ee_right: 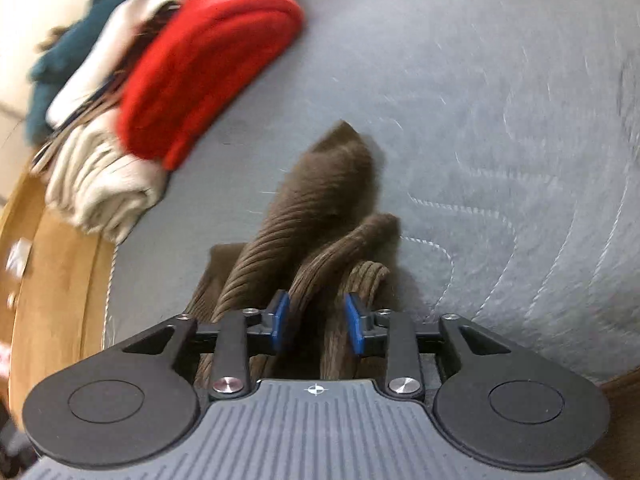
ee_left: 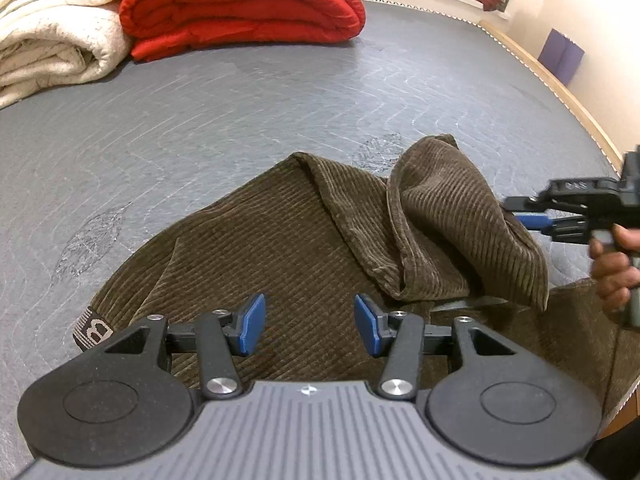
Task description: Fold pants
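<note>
Your right claw (ee_right: 316, 326) grips bunched brown corduroy pants (ee_left: 280, 248), lifting flap off grey bed (ee_left: 240, 112) so it can fold over. Your left claw (ee_left: 310, 326) hangs released above waistband side at 6 o'clock, free to pin. Red blanket (ee_left: 240, 4) at 11 o'clock, well apart.

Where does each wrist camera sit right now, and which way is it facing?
Left wrist: on the left gripper, jaws open, looking across the brown corduroy pants on the grey bed; the right gripper and right hand show at the edge.
Right wrist: on the right gripper, looking along bunched pants between its pads.
Shared: pants, bed, red blanket, cream blanket.
</note>
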Action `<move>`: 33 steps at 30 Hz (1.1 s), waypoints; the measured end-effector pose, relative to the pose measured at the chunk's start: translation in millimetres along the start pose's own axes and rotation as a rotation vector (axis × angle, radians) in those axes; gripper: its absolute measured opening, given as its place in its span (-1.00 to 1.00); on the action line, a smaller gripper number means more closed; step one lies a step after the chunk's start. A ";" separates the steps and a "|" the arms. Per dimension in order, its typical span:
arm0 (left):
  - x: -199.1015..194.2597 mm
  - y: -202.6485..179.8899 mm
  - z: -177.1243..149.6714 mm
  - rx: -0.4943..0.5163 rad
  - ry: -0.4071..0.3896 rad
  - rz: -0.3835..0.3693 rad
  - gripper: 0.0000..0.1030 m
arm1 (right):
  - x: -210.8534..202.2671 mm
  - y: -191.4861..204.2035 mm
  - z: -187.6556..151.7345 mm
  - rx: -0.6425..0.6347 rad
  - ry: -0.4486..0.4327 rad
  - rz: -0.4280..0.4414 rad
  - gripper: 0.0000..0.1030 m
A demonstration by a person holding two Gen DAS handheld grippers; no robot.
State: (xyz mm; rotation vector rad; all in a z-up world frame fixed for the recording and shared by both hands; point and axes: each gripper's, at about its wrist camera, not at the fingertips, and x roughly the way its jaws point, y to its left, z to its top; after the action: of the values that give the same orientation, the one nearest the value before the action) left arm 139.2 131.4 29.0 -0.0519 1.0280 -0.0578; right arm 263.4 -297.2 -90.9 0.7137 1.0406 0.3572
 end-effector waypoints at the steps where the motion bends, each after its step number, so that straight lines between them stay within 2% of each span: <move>1: 0.2 1.3 0.2 -0.002 0.001 0.002 0.07 | 6.4 -1.4 0.2 0.031 -0.002 0.000 -0.23; 5: 0.3 5.3 1.3 -0.012 0.003 0.005 0.07 | 30.9 -2.7 7.3 0.128 0.001 0.034 -0.23; 10: 1.7 8.9 2.4 -0.018 0.004 0.003 0.07 | 58.8 -2.0 9.1 0.139 0.018 0.012 -0.24; 11: 2.2 9.1 3.0 -0.020 0.004 0.003 0.07 | 64.0 -1.3 9.5 0.134 0.020 0.009 -0.32; 12: 2.9 8.8 3.4 -0.023 0.004 0.002 0.07 | 65.0 0.8 9.5 0.125 0.018 0.003 -0.57; 13: 3.7 8.6 3.8 -0.023 0.004 -0.001 0.07 | 66.8 4.3 10.0 0.108 0.011 -0.009 -0.70; 15: 5.7 6.0 3.2 -0.014 0.003 -0.002 0.07 | 66.4 11.4 10.6 0.078 0.002 -0.020 -0.80; 18: 9.1 0.0 2.3 0.010 0.001 -0.015 0.07 | 56.0 28.0 18.2 0.024 -0.032 -0.008 -0.84; 20: 10.6 -4.8 1.8 0.023 -0.010 -0.023 0.07 | 30.4 40.4 30.6 0.004 -0.117 0.053 -0.85; 21: 11.2 -7.2 1.7 0.031 -0.016 -0.035 0.07 | 11.0 42.7 37.9 0.016 -0.195 0.082 -0.86; 22: 12.3 -10.1 1.7 0.040 -0.023 -0.050 0.07 | -13.5 40.9 45.0 0.045 -0.310 0.108 -0.86; 23: 13.6 -13.9 1.9 0.048 -0.033 -0.068 0.07 | -42.3 34.3 50.2 0.087 -0.460 0.125 -0.87; 25: 18.9 -22.9 2.4 0.065 -0.044 -0.114 0.07 | -90.9 10.7 52.5 0.184 -0.740 0.033 -0.86; 26: 24.0 -29.7 3.0 0.088 -0.045 -0.138 0.07 | -112.1 -6.4 50.5 0.241 -0.865 -0.063 -0.86; 27: 29.4 -36.3 2.8 0.111 -0.046 -0.152 0.07 | -125.8 -23.8 50.4 0.289 -0.926 -0.160 -0.86; 28: 36.1 -43.9 2.5 0.136 -0.044 -0.164 0.07 | -133.8 -43.6 52.1 0.336 -0.938 -0.265 -0.86; 30: 51.1 -60.2 0.2 0.194 -0.037 -0.197 0.07 | -132.7 -87.9 56.4 0.414 -0.843 -0.394 -0.79; 33: 74.9 -82.9 -6.2 0.269 -0.036 -0.205 0.07 | -115.8 -144.5 58.9 0.474 -0.633 -0.432 -0.70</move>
State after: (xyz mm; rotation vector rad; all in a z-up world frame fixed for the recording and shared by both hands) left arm 170.5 43.2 -32.4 0.0864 0.9692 -0.3800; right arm 251.5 -491.1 -95.7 0.9155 0.6395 -0.4864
